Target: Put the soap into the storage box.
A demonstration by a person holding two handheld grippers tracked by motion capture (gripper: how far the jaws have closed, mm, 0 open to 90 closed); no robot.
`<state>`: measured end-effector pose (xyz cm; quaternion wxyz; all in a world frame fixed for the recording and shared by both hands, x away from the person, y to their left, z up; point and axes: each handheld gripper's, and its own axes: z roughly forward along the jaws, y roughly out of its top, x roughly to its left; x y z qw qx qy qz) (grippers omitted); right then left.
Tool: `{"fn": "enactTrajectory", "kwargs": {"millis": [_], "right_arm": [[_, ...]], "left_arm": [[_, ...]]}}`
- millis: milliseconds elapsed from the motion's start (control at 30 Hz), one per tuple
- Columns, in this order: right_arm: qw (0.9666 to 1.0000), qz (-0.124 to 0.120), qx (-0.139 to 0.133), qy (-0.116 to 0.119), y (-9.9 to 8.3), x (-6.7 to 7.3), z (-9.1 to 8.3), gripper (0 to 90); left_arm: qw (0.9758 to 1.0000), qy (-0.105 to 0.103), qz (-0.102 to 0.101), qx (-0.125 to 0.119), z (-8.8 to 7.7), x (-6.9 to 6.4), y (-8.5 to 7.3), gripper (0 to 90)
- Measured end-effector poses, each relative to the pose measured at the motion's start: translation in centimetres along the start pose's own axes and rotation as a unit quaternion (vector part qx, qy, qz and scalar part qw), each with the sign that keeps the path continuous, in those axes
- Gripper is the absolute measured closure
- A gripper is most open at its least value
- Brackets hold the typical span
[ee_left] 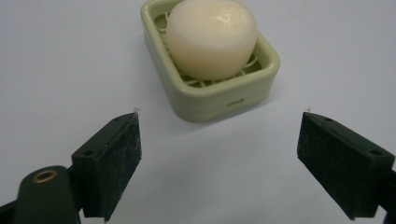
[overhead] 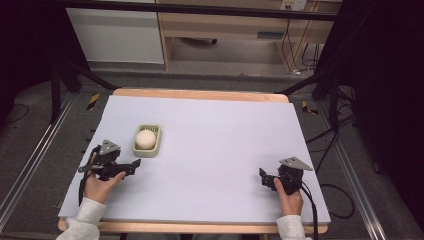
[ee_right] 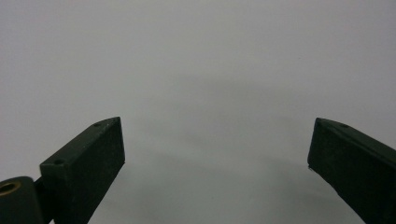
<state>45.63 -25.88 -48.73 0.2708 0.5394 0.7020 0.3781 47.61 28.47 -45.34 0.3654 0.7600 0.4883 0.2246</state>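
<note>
Sitting in the green soap dish (ee_left: 219, 100) is a pale soap (ee_left: 211, 37) — both tongs spread, empty.

My wooden desk (overhead: 200, 94) carries a pale lilac sheet (overhead: 220, 150) over nearly its whole top. On the sheet, toward nine o'clock, sits a pale green rectangular plastic soap dish (overhead: 148, 148), well apart from every edge.

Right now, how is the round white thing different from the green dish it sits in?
The white ball is round, smooth and creamy white; the green dish is boxy with rounded corners and pale green. The ball is solid-looking, while the dish has a slotted grid inside. The ball rises above the dish's rim. Both rest together on the white table.
</note>
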Motion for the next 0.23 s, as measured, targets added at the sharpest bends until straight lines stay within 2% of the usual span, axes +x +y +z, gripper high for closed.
{"fn": "enactTrajectory", "kwargs": {"millis": [33,233], "right_arm": [[1.0000,-0.003,-0.001,-0.001,0.0,0.0,0.0,4.2],[1.0000,-0.003,-0.001,0.001,0.0,0.0,0.0,4.2]], "left_arm": [[1.0000,0.003,-0.004,0.000,-0.3,0.2,-0.6,14.0],[0.9998,0.010,-0.015,-0.007,-1.0,0.7,-1.9,18.2]]}}
